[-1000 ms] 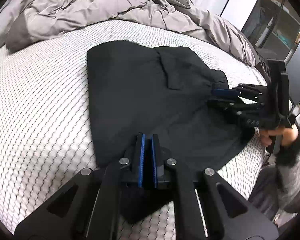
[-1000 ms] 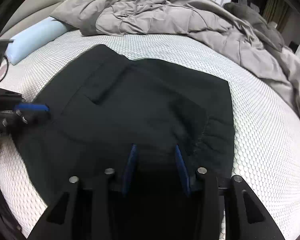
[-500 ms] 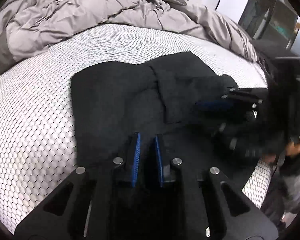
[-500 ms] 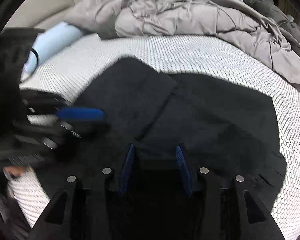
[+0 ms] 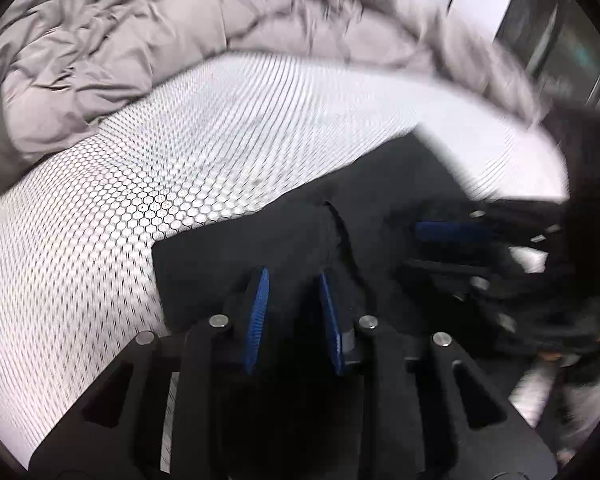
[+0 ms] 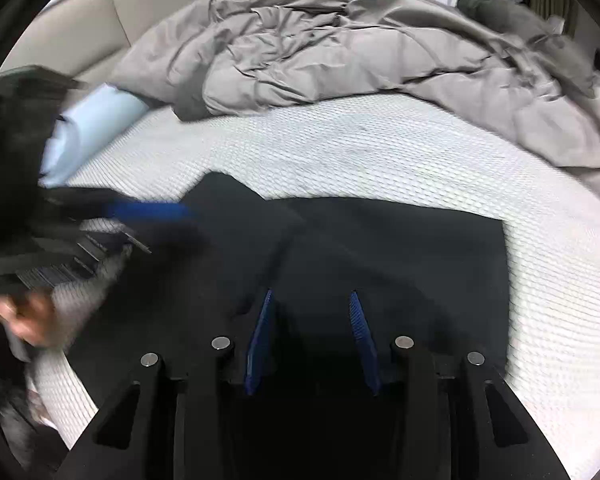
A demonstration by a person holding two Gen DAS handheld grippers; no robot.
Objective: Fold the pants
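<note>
White honeycomb mattress point(image 6: 380, 152), grey duvet point(image 6: 340, 44) behind. Black pants point(image 6: 400, 248) now lie folded over near the mattress front edge. Left gripper point(image 5: 292, 300), pinched shut a second ago, has opened, releasing cloth; right gripper point(image 6: 312, 320) stays open. Fold laid, smoothing likely next.

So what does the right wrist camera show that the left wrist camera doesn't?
Only the right wrist view shows the pale blue cylindrical pillow and the beige headboard. Only the left wrist view shows the dark glass cabinet. Both share the black pants, the white honeycomb-textured mattress, the crumpled grey duvet and both open grippers, left gripper and right gripper.
</note>
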